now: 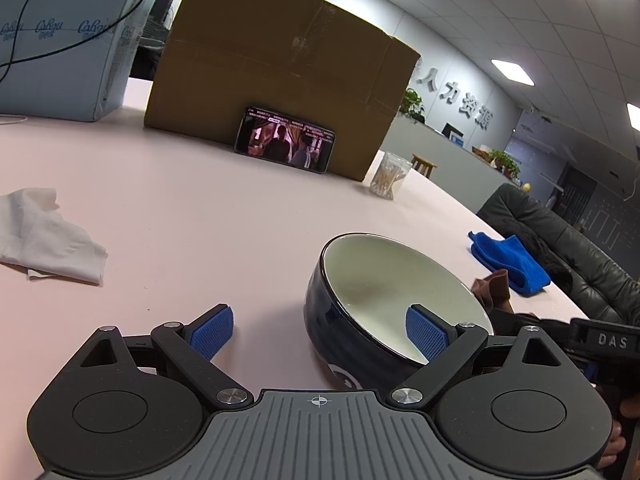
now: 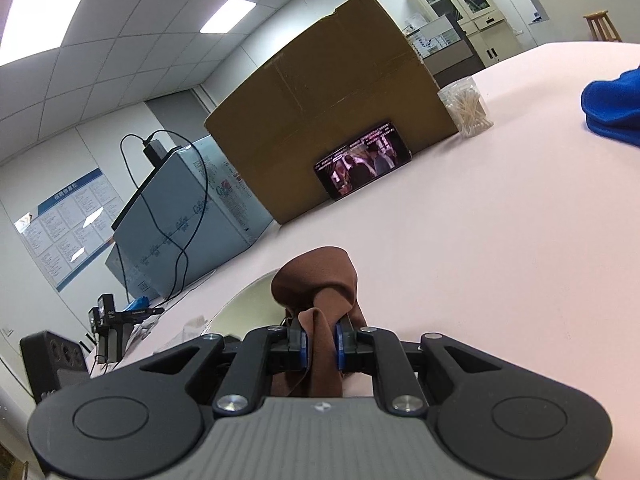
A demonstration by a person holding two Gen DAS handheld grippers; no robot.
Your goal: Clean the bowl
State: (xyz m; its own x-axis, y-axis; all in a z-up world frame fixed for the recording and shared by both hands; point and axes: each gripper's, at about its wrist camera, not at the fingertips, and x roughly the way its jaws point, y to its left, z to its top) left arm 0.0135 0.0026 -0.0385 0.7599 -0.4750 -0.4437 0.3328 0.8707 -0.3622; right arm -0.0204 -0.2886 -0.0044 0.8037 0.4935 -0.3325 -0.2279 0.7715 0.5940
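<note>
Jaws on brown cloth (image 2: 320, 292), pink table (image 2: 500, 240), office bkgd.

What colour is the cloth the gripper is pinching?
Brown; the cloth in the right gripper shows best from the right wrist.

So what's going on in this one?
A person with a handheld tool in each hand is cleaning a bowl on a pink table. The right tool is shut on a brown cloth, held just beside the bowl's rim. The left tool is open, one pad inside the bowl and the other outside its dark wall, not clamped on it. A blue cloth and a crumpled white tissue lie unused on the table.
</note>
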